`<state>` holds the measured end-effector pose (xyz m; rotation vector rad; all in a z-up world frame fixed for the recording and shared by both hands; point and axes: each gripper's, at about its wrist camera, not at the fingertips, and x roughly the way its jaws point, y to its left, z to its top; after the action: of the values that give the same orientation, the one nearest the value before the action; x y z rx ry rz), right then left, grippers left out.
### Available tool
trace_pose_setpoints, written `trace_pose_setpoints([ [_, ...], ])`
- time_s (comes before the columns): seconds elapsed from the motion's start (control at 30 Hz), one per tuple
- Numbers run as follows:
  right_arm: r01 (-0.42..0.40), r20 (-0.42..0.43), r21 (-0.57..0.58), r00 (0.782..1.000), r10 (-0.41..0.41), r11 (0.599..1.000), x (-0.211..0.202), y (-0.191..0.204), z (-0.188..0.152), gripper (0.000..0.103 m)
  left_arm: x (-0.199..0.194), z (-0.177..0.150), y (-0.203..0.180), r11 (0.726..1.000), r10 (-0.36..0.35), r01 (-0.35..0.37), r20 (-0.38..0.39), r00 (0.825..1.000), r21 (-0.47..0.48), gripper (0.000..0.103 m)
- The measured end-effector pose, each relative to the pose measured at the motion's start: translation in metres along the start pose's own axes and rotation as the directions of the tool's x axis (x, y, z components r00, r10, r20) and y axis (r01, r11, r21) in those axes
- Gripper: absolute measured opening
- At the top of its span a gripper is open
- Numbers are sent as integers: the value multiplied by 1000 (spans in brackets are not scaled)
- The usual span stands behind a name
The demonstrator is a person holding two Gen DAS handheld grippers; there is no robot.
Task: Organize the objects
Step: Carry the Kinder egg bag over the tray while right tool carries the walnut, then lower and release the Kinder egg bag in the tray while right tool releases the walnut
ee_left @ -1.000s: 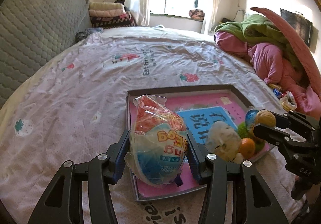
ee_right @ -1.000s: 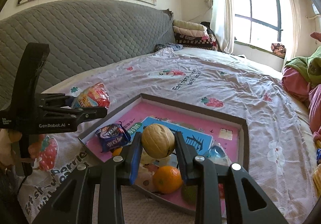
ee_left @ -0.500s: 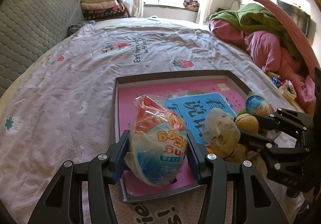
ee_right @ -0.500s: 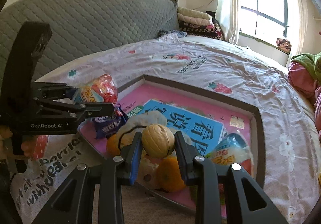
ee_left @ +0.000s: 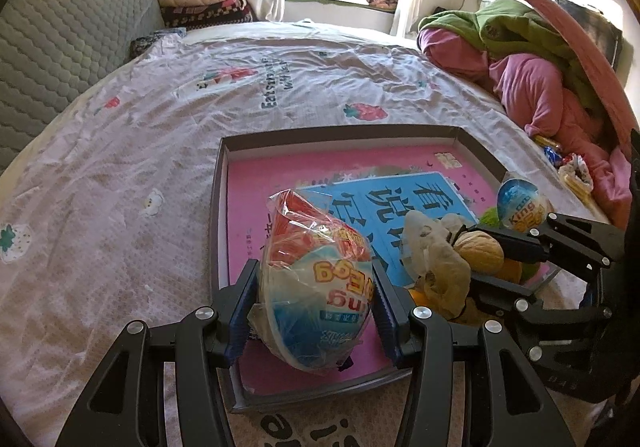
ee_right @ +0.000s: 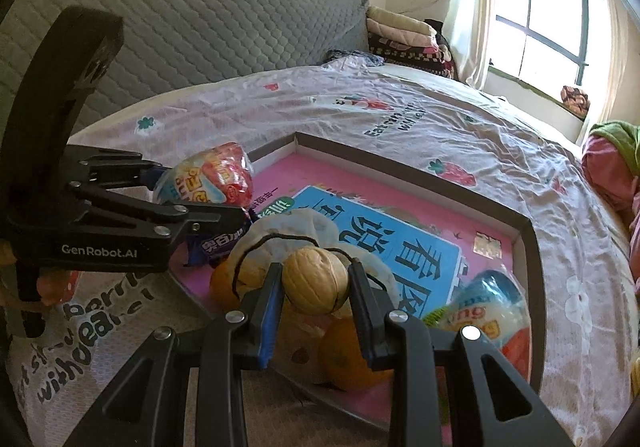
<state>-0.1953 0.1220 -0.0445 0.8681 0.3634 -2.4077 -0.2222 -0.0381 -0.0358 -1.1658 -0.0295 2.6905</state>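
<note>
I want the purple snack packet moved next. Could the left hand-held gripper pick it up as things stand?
Probably not yet: the left hand-held gripper is shut on a wrapped surprise egg, so its jaws are full. The purple snack packet lies in the tray just beneath it.

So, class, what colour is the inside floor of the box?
Pink floor, clearest in the left wrist view.

Pale lilac bedsheet (ee_left: 168, 167) printed with red strawberries and dark lettering. Pink tray floor (ee_left: 256, 183) inside a grey-brown rim, with a blue panel (ee_right: 404, 247) of white characters. Red, blue and white wrapped egg (ee_left: 316, 283); tan walnut (ee_right: 315, 281); black tools (ee_right: 315, 287).
</note>
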Motion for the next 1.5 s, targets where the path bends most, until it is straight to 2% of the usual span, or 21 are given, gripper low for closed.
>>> trace_pose_setpoints([
  [0.27, 31, -14, -59, 999, -32, 998, 6, 9, 1, 33, 2, 0, 0, 1000, -5, 5, -6, 1000, -8, 54],
  [0.8, 40, -7, -32, 999, -41, 999, 1, 2, 4, 33, 7, -2, 3, 1000, -1, 1, -22, 1000, -5, 55],
  [0.87, 40, -4, -26, 999, -40, 999, -1, 1, 4, 33, 6, -2, 3, 1000, -5, 5, -19, 1000, -11, 57],
  [0.93, 41, -2, -23, 999, -41, 999, -2, 0, 5, 33, 4, -1, 3, 1000, -5, 5, -11, 1000, -13, 65],
  [1.1, 38, 0, -13, 999, -38, 999, -4, -1, 5, 33, -1, 2, 4, 1000, -3, 3, 11, 1000, -22, 68],
  [1.5, 31, 7, 4, 1000, -31, 1000, -5, -6, 7, 33, -6, 13, 3, 1000, 1, 0, 48, 999, -14, 69],
])
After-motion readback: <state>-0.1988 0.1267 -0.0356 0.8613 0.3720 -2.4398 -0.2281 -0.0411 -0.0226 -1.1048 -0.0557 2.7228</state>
